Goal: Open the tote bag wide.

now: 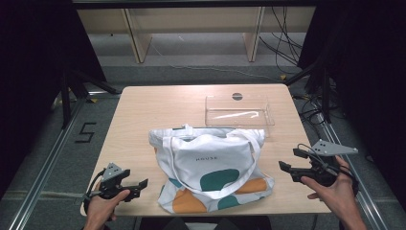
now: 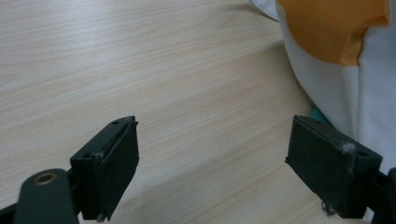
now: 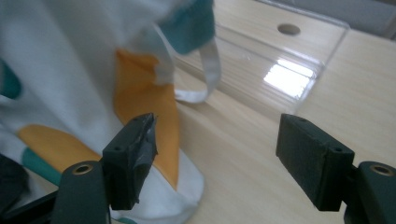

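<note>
A white tote bag (image 1: 210, 167) with teal and orange shapes lies folded at the front middle of the wooden table (image 1: 158, 105), its handles laid across it. My left gripper (image 1: 140, 188) rests at the front left, just left of the bag, pointing toward it. In the left gripper view its jaws (image 2: 212, 158) stand open over bare wood, with the bag's edge (image 2: 355, 70) beside the right jaw. My right gripper (image 1: 288, 159) is held above the table to the right of the bag. It is open (image 3: 217, 154) with nothing between the pads, and the bag (image 3: 70, 70) is to its left.
A clear plastic box (image 1: 239, 111) stands behind the bag, also seen as the clear box (image 3: 280, 65) in the right gripper view. A dark round hole (image 1: 237, 96) in the table lies by the box's far wall. Wooden shelf legs (image 1: 139, 43) and cables (image 1: 287, 48) are on the floor beyond.
</note>
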Tool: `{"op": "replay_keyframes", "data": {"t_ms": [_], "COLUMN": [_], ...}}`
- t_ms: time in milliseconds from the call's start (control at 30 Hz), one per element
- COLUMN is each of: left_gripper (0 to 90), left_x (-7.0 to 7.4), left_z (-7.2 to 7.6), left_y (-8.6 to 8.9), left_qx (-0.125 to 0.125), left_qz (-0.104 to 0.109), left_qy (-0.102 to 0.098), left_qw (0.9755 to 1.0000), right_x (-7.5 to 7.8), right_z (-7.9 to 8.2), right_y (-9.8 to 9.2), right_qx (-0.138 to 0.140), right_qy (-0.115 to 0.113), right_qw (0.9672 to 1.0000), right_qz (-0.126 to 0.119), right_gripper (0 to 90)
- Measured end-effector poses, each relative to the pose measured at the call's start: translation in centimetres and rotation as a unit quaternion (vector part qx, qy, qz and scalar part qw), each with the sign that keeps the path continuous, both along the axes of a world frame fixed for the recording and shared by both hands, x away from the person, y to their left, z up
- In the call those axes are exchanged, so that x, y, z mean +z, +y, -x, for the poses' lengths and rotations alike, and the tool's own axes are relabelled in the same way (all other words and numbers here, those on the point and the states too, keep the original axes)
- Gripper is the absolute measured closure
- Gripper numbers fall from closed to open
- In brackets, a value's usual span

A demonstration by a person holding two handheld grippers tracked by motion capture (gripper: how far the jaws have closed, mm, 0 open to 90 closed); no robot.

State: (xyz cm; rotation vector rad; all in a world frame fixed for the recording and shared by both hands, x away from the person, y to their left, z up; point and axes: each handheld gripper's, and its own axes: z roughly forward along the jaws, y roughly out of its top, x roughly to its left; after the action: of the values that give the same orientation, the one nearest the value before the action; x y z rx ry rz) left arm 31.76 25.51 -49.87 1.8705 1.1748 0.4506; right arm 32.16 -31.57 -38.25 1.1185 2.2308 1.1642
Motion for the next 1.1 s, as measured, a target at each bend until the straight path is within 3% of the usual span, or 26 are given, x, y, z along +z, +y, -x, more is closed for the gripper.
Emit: {"op": "replay_keyframes", "data": {"t_ms": [100,200,333,367,400,467,533,633,733,767,800,867,1100], "left_gripper": [15.8,15.7,15.6,15.6,15.6,15.6,15.6,15.6,15.6,15.6,15.6,15.6,15.6], "left_x": [0.0,0.0,-0.1,0.0,0.0,0.0,0.0,0.0,0.0,-0.1,-0.1,-0.1,-0.1], "left_z": [-0.1,0.0,-0.1,-0.1,-0.1,-0.1,0.0,0.0,-0.1,0.0,0.0,0.0,0.0], "left_y": [0.1,0.0,0.1,0.1,0.1,0.0,0.0,0.0,0.1,0.0,0.0,0.0,0.0], "left_qx": [-0.005,0.005,0.006,0.004,0.004,-0.003,0.003,0.007,-0.004,0.004,0.005,0.003,0.004], "left_qz": [-0.004,0.005,0.005,0.007,0.007,0.007,0.01,0.014,0.006,0.014,0.013,0.011,0.014], "left_qy": [-0.005,0.003,0.0,0.0,0.0,-0.002,0.005,0.006,-0.002,0.007,0.008,0.007,0.007], "left_qw": [1.0,1.0,1.0,1.0,1.0,1.0,0.9999,0.9999,1.0,0.9999,0.9999,0.9999,0.9999], "right_x": [2.0,4.3,7.7,8.6,8.6,10.1,11.1,11.7,11.8,11.9,11.9,11.9,12.2], "right_z": [-0.1,-0.1,-0.3,-0.2,-0.2,-0.5,-0.8,-1.8,-2.4,-2.9,-3.3,-3.6,-4.9], "right_y": [0.5,1.3,3.1,3.6,3.6,5.1,6.5,8.3,9.0,9.6,9.9,10.7,12.4], "right_qx": [0.016,0.041,0.083,0.097,0.097,0.133,0.153,0.166,0.167,0.163,0.17,0.169,0.174], "right_qy": [-0.017,-0.035,-0.061,-0.058,-0.058,-0.051,-0.046,-0.049,-0.039,-0.032,-0.037,-0.027,-0.013], "right_qw": [0.9995,0.9984,0.9945,0.9934,0.9934,0.9898,0.9871,0.9843,0.9845,0.9851,0.9836,0.9839,0.9804], "right_qz": [-0.019,-0.018,0.015,0.019,0.019,-0.007,0.007,0.036,0.034,0.044,0.049,0.05,0.092], "right_gripper": [31.1,31.2,31.2,31.2,31.2,34.8,35.3,37.3,37.5,38.6,38.8,41.1,45.0]}}
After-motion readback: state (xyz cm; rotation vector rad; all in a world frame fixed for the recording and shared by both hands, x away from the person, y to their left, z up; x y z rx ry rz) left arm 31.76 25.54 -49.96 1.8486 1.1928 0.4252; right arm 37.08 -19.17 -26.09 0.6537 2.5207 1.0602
